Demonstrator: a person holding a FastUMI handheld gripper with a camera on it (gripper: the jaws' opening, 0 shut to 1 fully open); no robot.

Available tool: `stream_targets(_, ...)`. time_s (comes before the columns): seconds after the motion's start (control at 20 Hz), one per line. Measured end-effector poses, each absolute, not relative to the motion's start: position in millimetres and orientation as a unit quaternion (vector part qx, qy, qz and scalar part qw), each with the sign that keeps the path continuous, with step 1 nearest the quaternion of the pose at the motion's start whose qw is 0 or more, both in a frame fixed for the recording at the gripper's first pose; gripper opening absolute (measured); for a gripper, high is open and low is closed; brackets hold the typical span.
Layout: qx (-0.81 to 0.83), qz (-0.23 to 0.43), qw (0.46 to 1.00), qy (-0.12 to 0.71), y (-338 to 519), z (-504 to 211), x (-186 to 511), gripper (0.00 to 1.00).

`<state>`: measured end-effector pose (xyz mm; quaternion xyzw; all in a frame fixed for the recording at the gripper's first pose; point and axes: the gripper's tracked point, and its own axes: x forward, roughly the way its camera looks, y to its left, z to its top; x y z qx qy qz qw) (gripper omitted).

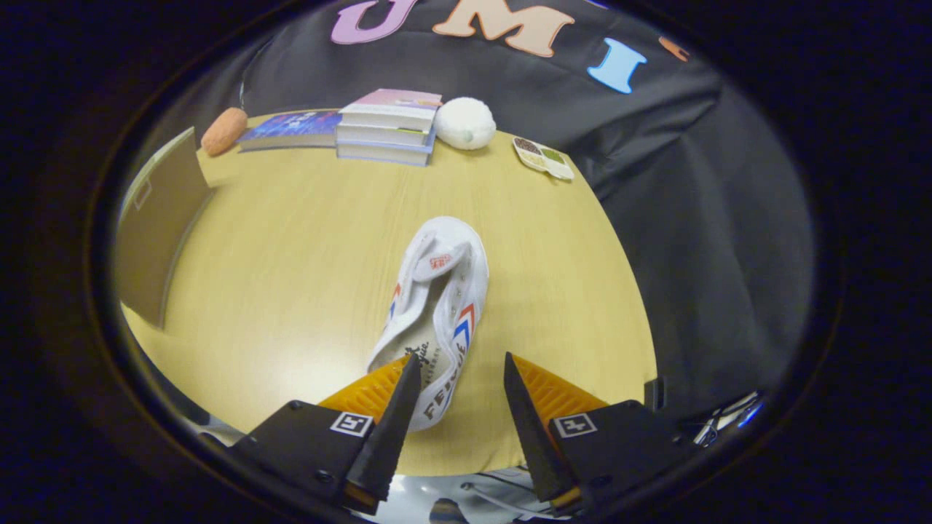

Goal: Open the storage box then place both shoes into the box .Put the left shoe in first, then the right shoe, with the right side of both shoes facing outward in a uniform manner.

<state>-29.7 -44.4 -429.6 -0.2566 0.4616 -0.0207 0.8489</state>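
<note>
shoe [437,306]: heel hidden behind tool [460,378] finger | storage box [156,225]: cut off, interior unseen

White shoe [437,306] flat on table, beside brown box [156,225]

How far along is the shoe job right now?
Done: a brown flap stands beside the table, possibly the opened box; I can't confirm that, nor whether a shoe is inside. In hand: the claw is open, fingers around the heel end of the white shoe lying on the table, not yet pressing it. Left: grip it and set it in the box, right side outward.
</note>
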Motion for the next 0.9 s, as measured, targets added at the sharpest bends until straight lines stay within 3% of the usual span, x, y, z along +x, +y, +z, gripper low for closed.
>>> stream_targets(0.25, -0.262, -0.058, 0.851, 0.452, -48.6, -445.3, -17.0, 0.58)
stream_targets(0.45, -0.241, -0.099, 0.858, 0.443, -56.9, -447.8, 1.2, 0.58)
stream_targets(0.6, -0.235, -0.117, 0.858, 0.442, -62.4, -454.9, 16.9, 0.48)
stream_targets(0.9, -0.215, -0.099, 0.860, 0.452, -52.7, -471.7, 39.4, 0.27)
